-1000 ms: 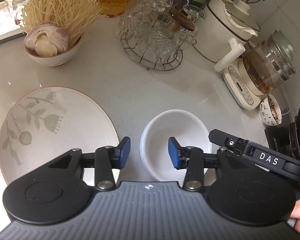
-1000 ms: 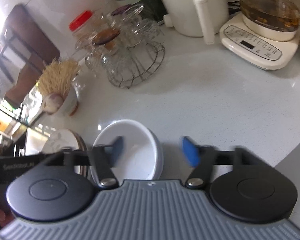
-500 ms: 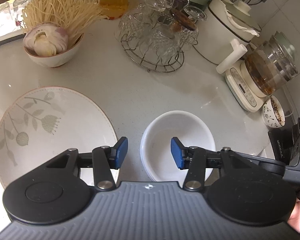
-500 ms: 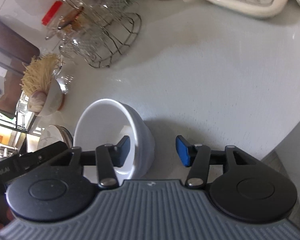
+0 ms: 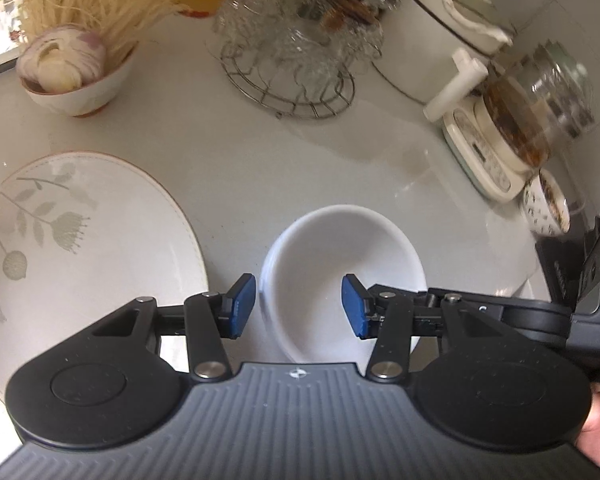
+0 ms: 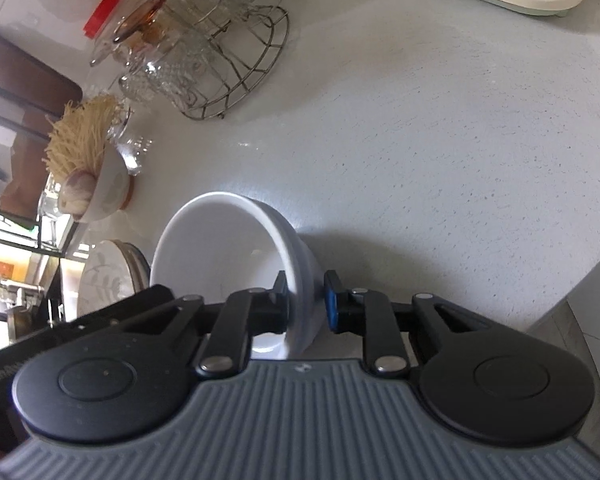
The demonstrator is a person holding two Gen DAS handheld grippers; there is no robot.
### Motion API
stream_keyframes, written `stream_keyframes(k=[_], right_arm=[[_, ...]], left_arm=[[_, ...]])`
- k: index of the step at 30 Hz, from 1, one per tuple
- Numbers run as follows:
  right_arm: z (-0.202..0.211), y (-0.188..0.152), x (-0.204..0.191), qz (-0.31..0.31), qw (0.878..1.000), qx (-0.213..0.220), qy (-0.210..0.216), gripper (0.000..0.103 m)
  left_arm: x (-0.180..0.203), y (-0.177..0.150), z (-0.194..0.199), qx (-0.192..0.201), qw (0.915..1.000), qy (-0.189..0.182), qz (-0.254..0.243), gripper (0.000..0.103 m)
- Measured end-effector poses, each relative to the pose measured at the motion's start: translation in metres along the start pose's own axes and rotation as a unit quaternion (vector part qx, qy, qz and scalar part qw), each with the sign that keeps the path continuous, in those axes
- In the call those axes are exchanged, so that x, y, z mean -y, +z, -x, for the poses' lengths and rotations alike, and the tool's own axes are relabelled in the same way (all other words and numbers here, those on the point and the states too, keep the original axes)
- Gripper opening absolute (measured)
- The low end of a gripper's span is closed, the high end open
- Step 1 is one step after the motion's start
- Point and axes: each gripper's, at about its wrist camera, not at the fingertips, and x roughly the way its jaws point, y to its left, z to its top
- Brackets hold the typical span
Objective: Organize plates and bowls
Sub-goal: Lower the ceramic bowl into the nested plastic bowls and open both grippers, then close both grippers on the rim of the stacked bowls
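Now: my right gripper [image 6: 307,304] pinches the near wall of the white bowl [image 6: 224,248], one pad inside, one outside; the bowl sits on the counter [image 6: 440,160], just right of the floral plate [image 5: 80,248]. My left gripper [image 5: 298,306] hovers over the bowl, jaws wide, holding nothing. Risk: a one-sided rim grip on glazed ceramic may let the bowl swing, slip, or knock the plate.

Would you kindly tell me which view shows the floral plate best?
The left wrist view: the floral plate lies nearly face-on there, its leaf pattern clear. In the right wrist view, only a narrow patterned sliver shows, beyond the white bowl.
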Motion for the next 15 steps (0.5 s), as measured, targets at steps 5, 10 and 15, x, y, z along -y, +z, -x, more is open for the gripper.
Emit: stream_keyframes(k=[5,10,15], right_arm=[[0.004,-0.003,0.005,0.002,1.0,0.0,-0.009,0.011],[0.012,-0.007,0.013,0.002,1.0,0.005,-0.021,0.011],[0.02,-0.009,0.021,0.0,0.999,0.013,-0.034,0.012]], left_arm=[[0.005,-0.003,-0.006,-0.007,1.0,-0.001,-0.005,0.053],[0.011,-0.006,-0.015,-0.023,0.9996,-0.007,-0.012,0.053],[0.023,-0.01,-0.027,-0.04,0.9989,-0.013,-0.023,0.053]])
